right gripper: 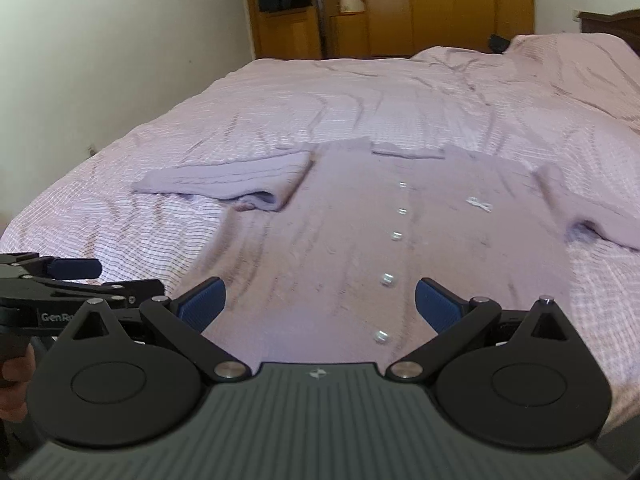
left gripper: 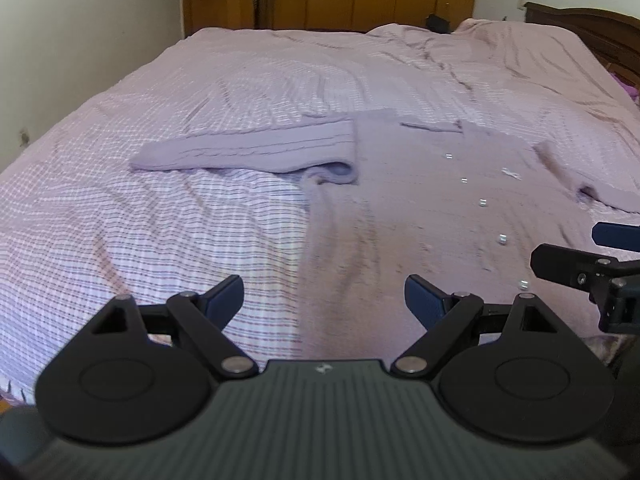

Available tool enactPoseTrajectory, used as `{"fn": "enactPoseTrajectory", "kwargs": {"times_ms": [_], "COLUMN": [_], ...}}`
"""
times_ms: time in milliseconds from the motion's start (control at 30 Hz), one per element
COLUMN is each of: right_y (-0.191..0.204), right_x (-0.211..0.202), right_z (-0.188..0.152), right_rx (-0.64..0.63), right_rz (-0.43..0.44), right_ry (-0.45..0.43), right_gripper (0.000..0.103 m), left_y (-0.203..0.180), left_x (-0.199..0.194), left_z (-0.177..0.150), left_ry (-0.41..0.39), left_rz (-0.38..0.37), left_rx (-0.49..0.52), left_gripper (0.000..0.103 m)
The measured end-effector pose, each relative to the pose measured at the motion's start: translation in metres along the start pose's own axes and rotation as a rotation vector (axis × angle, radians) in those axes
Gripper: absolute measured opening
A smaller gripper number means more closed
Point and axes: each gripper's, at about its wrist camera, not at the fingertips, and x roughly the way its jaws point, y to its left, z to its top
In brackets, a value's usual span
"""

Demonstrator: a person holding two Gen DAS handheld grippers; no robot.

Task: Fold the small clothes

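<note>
Both grippers, left (left gripper: 324, 300) and right (right gripper: 320, 304), hovered with fingers spread, empty, over the cardigan (right gripper: 340, 248) on the bed (right gripper: 120, 224).

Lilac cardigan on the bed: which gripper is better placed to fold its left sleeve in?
Left. The left gripper hangs open at the cardigan edge on the left sleeve side; the right gripper sits over the button row.
</note>
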Motion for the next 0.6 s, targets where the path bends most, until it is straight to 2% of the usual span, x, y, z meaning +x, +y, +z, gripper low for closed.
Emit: {"fn": "enactPoseTrajectory", "kwargs": {"times_ms": [200,433,600], "right_y": [0.026,0.071,0.120], "right_x": [0.033,0.074,0.106], "right_z": [0.021,0.056,0.084], "right_rx": [-0.032,-0.084,-0.144], "right_rz": [0.038,0.096,0.156], "right_ry": [0.021,0.034,0.038], "right_gripper": [0.103,0.103,0.103], "left_y": [0.032,0.086,0.133], "left_x": [0.010,0.023,0.034], "left_z": [0.014,0.039,0.056], "left_ry": [-0.001,-0.014,-0.013], "left_rz": [0.023,0.107,0.166], "left_rx": [-0.020,-0.066,-0.093], "left_gripper": [0.089,0.089,0.089]}}
